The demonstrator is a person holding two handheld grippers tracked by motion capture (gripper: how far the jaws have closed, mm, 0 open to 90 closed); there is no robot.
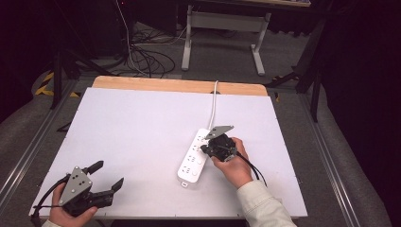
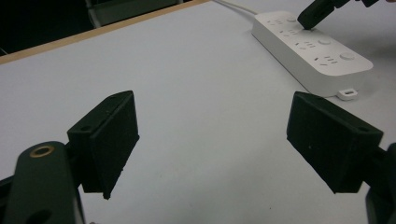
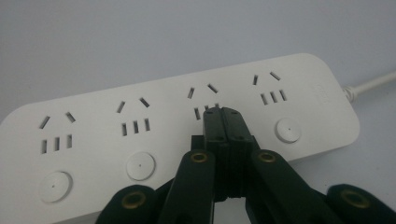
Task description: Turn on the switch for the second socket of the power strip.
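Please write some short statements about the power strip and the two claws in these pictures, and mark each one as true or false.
1. The right claw is shut, its tip over the power strip. True.
2. The left claw grips the power strip. False: it is open, over the bare table, apart from the strip.
3. The power strip has four round buttons. True: three show in the right gripper view, and the claw covers the fourth place; the left gripper view shows more.
4. A plug sits in one socket. False: the sockets in view are empty.
5. The cord runs to the far table edge. True.
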